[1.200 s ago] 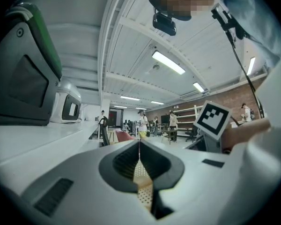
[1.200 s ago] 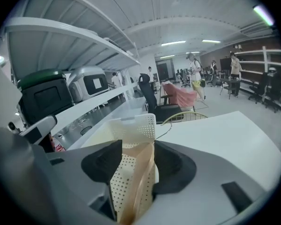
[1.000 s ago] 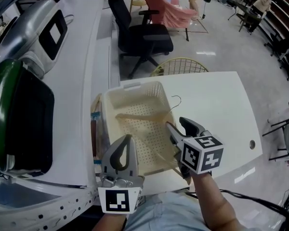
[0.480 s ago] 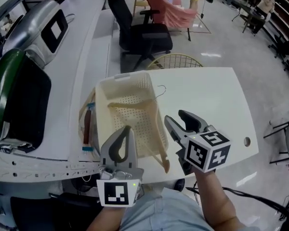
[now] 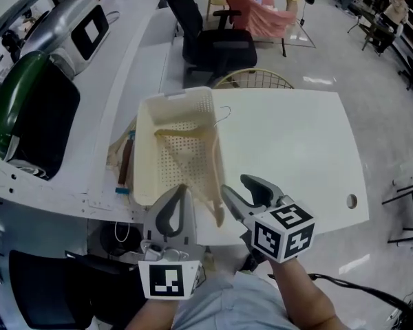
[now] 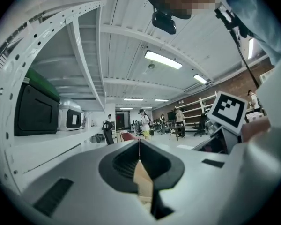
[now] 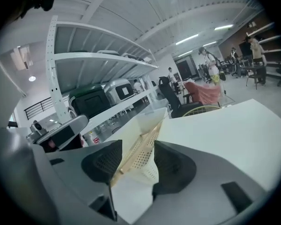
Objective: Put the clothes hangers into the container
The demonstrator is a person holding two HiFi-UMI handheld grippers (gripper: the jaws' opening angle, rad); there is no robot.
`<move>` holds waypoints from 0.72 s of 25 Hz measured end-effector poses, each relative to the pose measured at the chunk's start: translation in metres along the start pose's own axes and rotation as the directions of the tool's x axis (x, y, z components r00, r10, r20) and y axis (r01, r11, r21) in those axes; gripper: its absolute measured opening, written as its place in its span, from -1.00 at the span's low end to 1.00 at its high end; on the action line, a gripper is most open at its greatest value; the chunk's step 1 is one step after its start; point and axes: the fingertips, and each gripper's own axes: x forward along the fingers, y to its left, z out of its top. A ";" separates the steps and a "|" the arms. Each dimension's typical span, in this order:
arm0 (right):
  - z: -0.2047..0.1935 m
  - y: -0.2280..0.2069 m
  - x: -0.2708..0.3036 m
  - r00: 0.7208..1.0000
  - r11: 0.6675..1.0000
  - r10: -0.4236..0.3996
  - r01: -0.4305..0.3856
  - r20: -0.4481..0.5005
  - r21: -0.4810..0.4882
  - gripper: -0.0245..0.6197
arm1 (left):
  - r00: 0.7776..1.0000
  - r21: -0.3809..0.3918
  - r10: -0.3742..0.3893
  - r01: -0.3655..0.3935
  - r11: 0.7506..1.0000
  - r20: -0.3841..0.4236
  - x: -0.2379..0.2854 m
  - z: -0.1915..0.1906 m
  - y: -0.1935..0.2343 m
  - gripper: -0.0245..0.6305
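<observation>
Wooden triangular hanger (image 5: 184,133) rests in perforated cream plastic basket (image 5: 144,158).

A white desk (image 5: 296,150) with a small round hole (image 5: 351,201) near its right edge fills the middle. Past its far edge stand a gold wire chair (image 5: 251,81) and a black office chair (image 5: 217,43), with pink cloth (image 5: 251,12) draped farther back. On a second, long white desk (image 5: 134,67) at the left sit a dark green case (image 5: 27,115) and a silver machine (image 5: 76,29) with a dark screen.
</observation>
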 end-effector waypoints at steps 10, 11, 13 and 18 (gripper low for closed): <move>-0.042 0.024 -0.001 0.995 0.998 0.069 -0.068 -0.076 0.006 -0.24 | 0.997 -0.005 0.048 -0.048 0.999 -0.059 -0.028 -0.023 -0.006 -0.89; -0.041 0.025 -0.001 0.994 0.997 0.075 -0.075 -0.075 0.008 -0.24 | 0.997 -0.007 0.049 -0.050 0.999 -0.060 -0.029 -0.024 -0.004 -0.89; -0.042 0.031 0.000 0.992 0.996 0.092 -0.091 -0.086 0.007 -0.24 | 0.997 -0.006 0.049 -0.049 0.999 -0.062 -0.027 -0.027 0.000 -0.89; -0.056 0.040 0.007 0.984 0.993 0.115 -0.115 -0.133 0.008 -0.28 | 0.998 0.008 0.045 -0.045 0.999 -0.041 -0.020 -0.028 0.004 -0.89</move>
